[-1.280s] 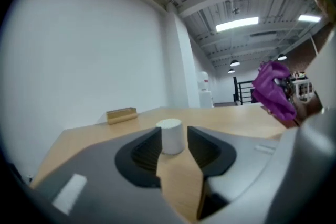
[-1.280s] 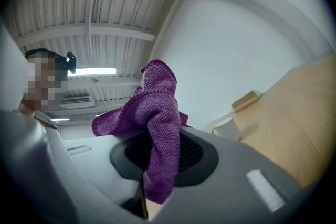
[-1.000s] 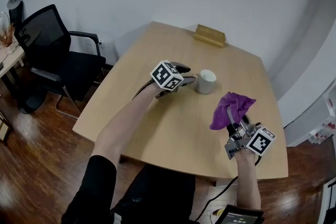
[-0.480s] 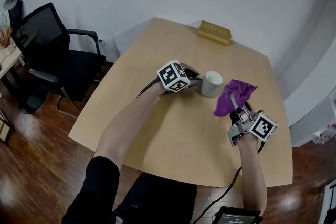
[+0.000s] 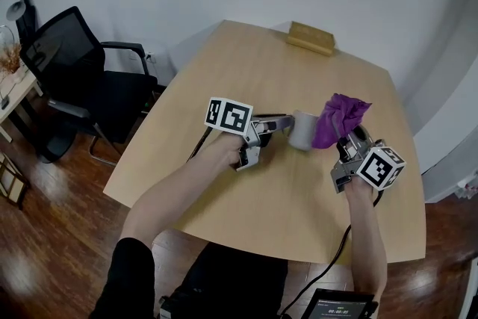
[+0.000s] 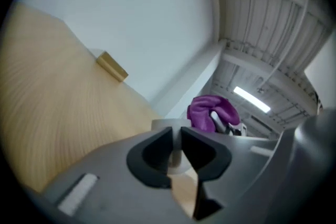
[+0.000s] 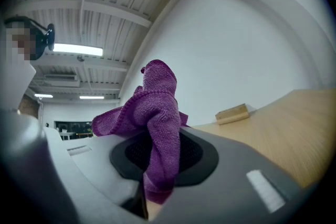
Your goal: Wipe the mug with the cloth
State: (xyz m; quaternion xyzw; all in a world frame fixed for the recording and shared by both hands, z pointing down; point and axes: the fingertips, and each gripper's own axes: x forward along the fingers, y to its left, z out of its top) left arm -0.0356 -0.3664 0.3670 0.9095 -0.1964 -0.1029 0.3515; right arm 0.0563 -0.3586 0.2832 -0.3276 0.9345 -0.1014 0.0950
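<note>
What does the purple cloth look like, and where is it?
The purple cloth is soft, fuzzy-looking fabric with a stitched edge, bunched into a crumpled wad. The right gripper pinches its lower part between shut jaws, and the rest stands up above them and flops over. It is held above the wooden table, right beside the white mug. Whether it touches the mug cannot be told.

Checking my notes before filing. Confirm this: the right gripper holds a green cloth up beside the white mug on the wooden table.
Not quite: the cloth is purple, not green, as the right gripper view shows plainly. The rest stands: the right gripper holds it up beside the white mug on the wooden table.
</note>
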